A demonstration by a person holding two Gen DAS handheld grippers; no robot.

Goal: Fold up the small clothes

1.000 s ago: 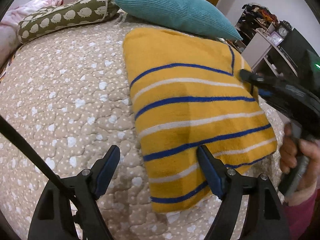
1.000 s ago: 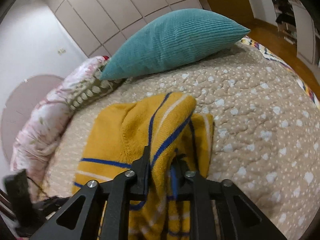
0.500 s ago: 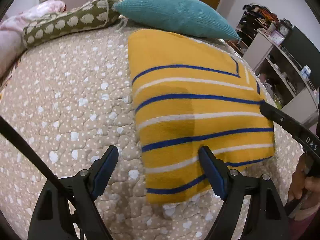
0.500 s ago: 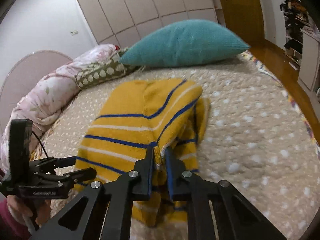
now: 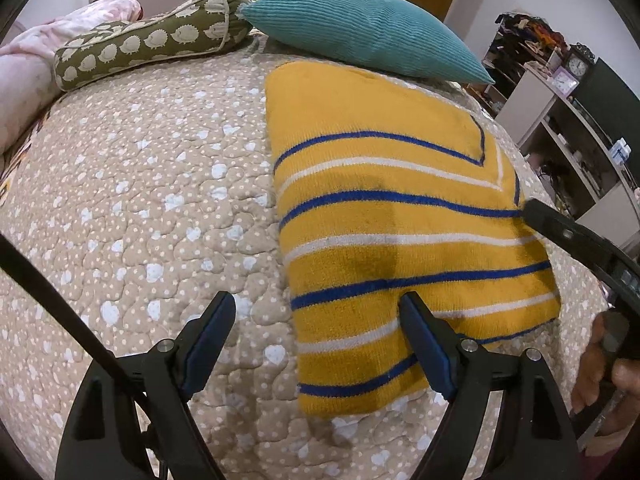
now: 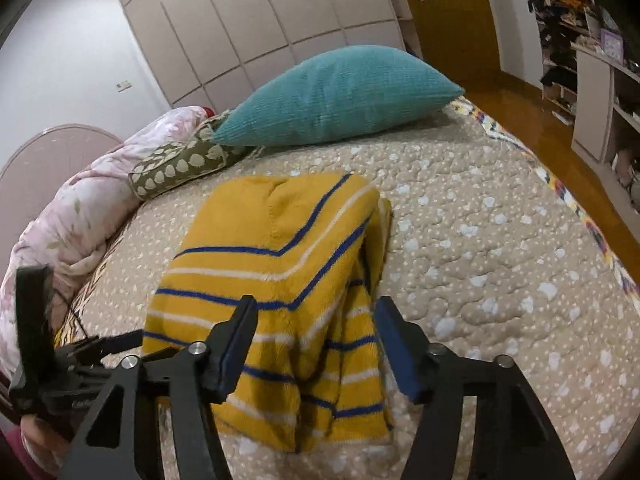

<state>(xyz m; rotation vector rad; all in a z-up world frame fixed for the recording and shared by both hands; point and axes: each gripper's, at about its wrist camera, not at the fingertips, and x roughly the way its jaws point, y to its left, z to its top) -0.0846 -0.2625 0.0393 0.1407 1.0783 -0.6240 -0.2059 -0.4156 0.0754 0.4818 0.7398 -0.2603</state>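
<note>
A yellow knit sweater with blue and white stripes lies folded on the beige quilted bed. My left gripper hovers open over its near left edge, one finger above the quilt, the other above the cloth, nothing held. In the right wrist view the same sweater lies flat with its folded layers stacked at the right side. My right gripper stands over the near edge, its jaws opening, pads apart from the cloth. The right gripper's finger shows at the sweater's right edge in the left wrist view.
A teal cushion and a green patterned bolster lie at the head of the bed beside a pink floral duvet. Shelves with clutter stand past the bed's right side. A wooden floor runs along the bed edge.
My right gripper laid the lifted sweater fold down, drew back toward the near edge and opened, letting go of the cloth. The left gripper stayed open and almost still.
</note>
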